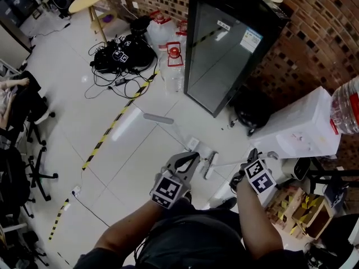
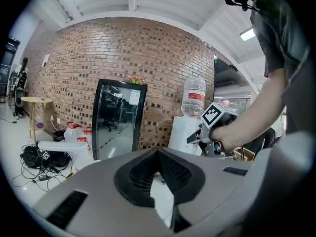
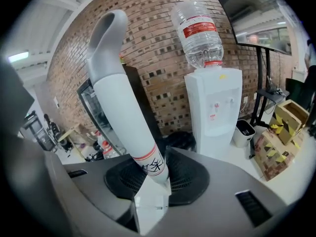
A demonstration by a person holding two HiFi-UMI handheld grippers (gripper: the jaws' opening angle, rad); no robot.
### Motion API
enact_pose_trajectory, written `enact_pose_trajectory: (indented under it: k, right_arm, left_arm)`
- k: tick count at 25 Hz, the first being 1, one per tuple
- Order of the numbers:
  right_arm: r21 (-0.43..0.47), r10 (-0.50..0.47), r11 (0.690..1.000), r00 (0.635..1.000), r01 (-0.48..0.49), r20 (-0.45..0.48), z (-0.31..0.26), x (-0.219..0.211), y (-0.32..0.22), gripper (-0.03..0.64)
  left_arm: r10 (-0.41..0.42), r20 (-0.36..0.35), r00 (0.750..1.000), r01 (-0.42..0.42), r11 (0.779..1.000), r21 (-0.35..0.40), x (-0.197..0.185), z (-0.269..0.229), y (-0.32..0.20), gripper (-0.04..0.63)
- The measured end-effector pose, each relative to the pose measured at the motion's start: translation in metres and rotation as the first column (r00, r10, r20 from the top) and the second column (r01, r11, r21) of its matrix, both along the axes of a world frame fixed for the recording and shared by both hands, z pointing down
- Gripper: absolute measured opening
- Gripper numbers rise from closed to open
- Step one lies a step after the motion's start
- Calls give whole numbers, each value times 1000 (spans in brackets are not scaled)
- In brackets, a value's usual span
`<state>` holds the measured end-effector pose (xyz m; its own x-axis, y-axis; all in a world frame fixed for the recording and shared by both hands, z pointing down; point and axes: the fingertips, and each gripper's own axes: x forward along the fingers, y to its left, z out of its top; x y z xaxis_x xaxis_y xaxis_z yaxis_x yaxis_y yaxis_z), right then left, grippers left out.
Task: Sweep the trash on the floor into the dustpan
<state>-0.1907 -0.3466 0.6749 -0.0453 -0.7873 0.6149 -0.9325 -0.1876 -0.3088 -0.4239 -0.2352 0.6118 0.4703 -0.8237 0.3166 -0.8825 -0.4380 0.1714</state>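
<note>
Right gripper (image 3: 148, 179) clenched on a white handle (image 3: 129, 127); left gripper (image 2: 158, 177) released, nothing between its jaws.

The handle rose toward 11 o'clock in the right gripper view, with the jaws closed low on it just above a white square fitting. I judged it light, stiff, slick plastic, best gripped low for control. In the head view a thinner grey-tipped rod (image 1: 159, 118) showed at 11 o'clock from the left gripper, apart from it. I couldn't tell which tool was the broom and which the dustpan, because both heads were cut off or hidden behind my arms. The trash was too small to make out; it was perhaps the specks (image 1: 230, 123) at the foot of the dark cabinet (image 1: 224, 49).
</note>
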Motion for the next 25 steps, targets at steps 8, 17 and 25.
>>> enact_pose_trajectory:
  k: [8,17,25]
  right_arm:
    - [36,69,997,997,-70,20,-28,29,17,94]
    - [123,45,992,999,-43,-19,-87,87,55,100]
    - [327,-66,940,992,98,-106,-181,189,93,98]
  left_arm:
    - [32,-7,999,-32,999,-2,5,-6,2,9]
    - [181,-43,983,-181,983,-5,94,-12,3,8]
    - [213,-67,975,-207,974,89,207,-75,20,8]
